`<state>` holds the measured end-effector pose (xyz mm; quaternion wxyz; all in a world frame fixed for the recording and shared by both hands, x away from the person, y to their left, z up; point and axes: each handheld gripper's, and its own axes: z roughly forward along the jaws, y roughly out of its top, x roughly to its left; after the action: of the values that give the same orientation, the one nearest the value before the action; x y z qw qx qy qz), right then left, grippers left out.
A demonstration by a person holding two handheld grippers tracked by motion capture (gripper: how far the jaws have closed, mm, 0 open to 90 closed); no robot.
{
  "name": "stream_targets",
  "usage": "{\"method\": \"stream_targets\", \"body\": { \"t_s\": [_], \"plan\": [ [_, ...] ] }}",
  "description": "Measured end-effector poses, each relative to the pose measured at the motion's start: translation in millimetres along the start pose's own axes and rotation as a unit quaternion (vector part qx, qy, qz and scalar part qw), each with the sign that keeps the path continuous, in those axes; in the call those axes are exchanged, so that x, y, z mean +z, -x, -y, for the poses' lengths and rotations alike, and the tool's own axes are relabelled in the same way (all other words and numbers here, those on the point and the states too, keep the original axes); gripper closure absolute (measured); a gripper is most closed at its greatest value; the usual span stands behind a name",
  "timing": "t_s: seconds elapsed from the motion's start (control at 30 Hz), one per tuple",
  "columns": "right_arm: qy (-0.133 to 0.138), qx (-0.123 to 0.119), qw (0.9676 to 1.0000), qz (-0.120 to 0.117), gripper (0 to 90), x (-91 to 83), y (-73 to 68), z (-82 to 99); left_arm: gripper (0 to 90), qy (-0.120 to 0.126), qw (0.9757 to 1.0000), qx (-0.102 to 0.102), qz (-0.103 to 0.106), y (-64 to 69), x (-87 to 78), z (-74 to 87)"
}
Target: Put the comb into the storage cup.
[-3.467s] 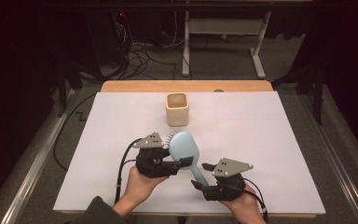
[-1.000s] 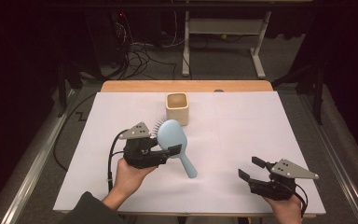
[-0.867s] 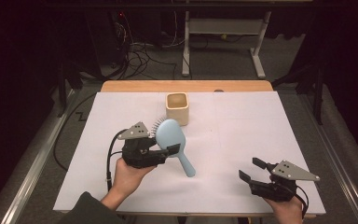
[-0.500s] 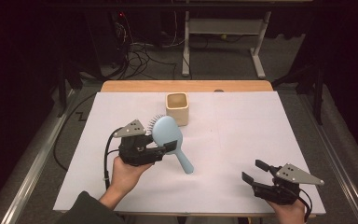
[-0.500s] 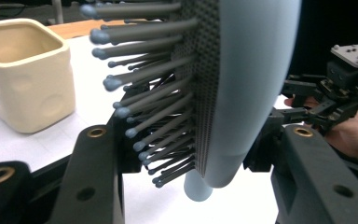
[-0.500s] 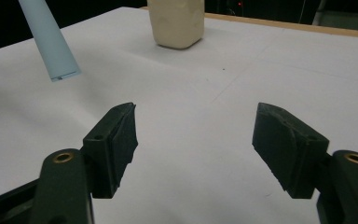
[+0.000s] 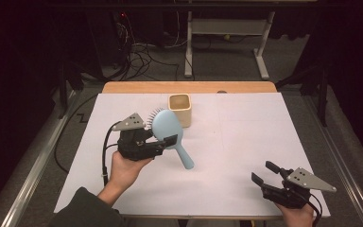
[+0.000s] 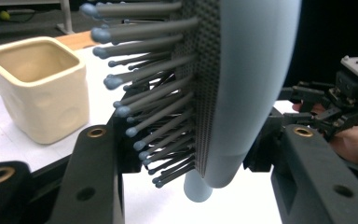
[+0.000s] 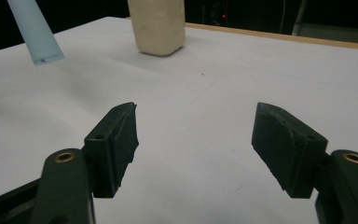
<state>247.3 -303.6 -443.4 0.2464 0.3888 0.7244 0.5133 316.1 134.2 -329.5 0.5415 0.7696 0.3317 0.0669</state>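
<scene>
A light blue hairbrush (image 7: 167,126) with grey bristles hangs above the white table cover, handle slanting down toward the right. My left gripper (image 7: 163,136) is shut on its head; in the left gripper view the brush (image 8: 254,93) stands between the two black jaws, bristles pointing left. A cream square cup (image 7: 179,109) sits just behind the brush, empty inside (image 8: 35,60). My right gripper (image 7: 263,174) rests near the front right corner, open, with nothing between its jaws (image 9: 196,144). The right gripper view shows the handle tip (image 9: 35,32) and the cup (image 9: 158,25) farther off.
A white sheet (image 7: 246,137) covers the table, with a wooden strip (image 7: 189,87) along the far edge. Cables and a metal table frame (image 7: 227,38) lie on the dark floor beyond. Metal rails run along both sides of the table.
My right gripper let go of the brush handle and drew back to the front right corner. My left gripper carried the brush a little left and farther off, toward the cup.
</scene>
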Motion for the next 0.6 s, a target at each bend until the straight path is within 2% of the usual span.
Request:
{"method": "stream_targets", "body": {
  "t_s": [0.2, 0.37, 0.5, 0.6],
  "plan": [
    [-0.005, 0.013, 0.9998, 0.011, 32.0, -3.9, 5.8, 9.7, 51.6, 0.007, 0.9999, -0.009, -0.013, -6.4, -5.3, -3.5],
    [0.009, 0.042, 0.9989, 0.020, 31.2, -7.7, 12.6, 15.6, 51.6, 0.015, 0.9995, -0.013, -0.024, -11.4, -10.9, -7.1],
    [0.010, 0.039, 0.9989, 0.023, 31.2, -10.1, 12.2, 17.7, 51.6, 0.014, 0.9991, -0.004, -0.040, -13.3, -12.3, -10.7],
    [0.008, 0.035, 0.9992, 0.019, 31.0, -11.1, 10.0, 18.8, 51.6, 0.015, 0.9989, -0.009, -0.043, -15.7, -11.0, -11.7]
  ]
}}
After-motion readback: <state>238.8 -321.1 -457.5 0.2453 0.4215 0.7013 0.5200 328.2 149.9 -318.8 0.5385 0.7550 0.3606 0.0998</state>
